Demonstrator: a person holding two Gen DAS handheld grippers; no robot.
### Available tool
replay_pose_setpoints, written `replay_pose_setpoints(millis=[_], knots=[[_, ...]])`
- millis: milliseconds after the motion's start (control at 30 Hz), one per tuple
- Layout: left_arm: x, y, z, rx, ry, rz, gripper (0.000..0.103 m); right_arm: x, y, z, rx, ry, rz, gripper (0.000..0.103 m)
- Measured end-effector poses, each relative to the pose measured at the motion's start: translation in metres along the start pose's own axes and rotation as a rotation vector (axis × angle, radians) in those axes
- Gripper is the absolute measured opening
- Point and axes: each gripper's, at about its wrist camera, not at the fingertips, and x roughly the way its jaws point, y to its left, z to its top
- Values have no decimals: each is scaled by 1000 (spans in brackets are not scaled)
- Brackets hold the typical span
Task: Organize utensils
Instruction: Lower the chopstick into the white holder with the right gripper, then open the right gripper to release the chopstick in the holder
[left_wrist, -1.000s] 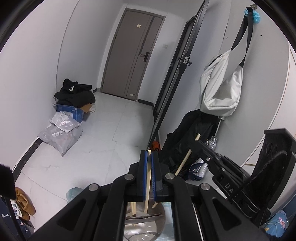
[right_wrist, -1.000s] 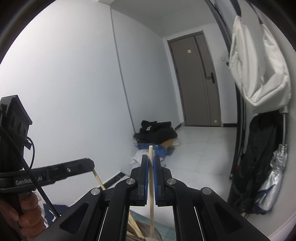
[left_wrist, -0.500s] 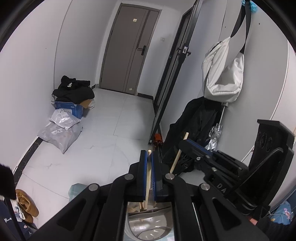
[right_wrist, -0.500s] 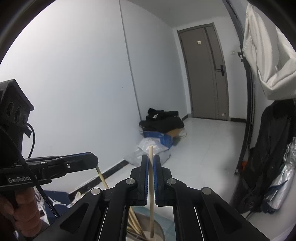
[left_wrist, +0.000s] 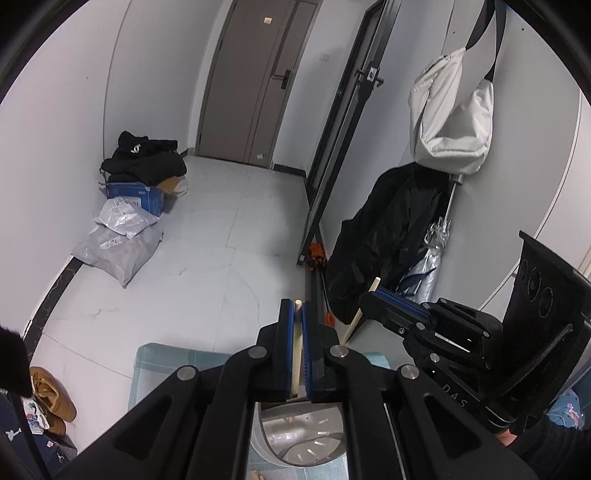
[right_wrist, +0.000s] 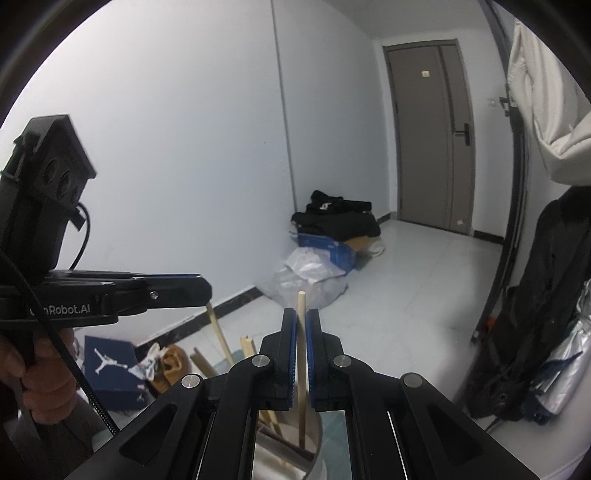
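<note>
Chopstick (left_wrist: 296, 347) in each claw, above holder (left_wrist: 303, 435).

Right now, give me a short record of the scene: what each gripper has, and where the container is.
left gripper: jaws closed on a wooden chopstick
right gripper: jaws closed on a second chopstick
metal holder: below both grippers, on a teal mat
already in holder: several wooden sticks
background: closed door, white bag hanging on the wall

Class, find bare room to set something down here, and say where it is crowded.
Free: the floor tiles between the parcel bags and the black door frame, up to the grey door. Crowded: the clothes pile behind the bags, the coat and umbrella opposite, the metal holder already holding chopsticks.
</note>
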Motion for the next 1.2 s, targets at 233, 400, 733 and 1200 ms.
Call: replay_pose_setpoints(millis=[233,400,733,1200], knots=[[12,5,-8,5,51,1,1,8,1,-6,-6,25,17,4],[25,7,-11,5,143,-13,1,17,1,-12,11,61,40,7],[-6,11,-10,-36,60,74,65,1,-6,-23,104,65,1,24],[-68,0,-24,-45,-76,182,81,-66,25,-21,175,-22,-63,66]])
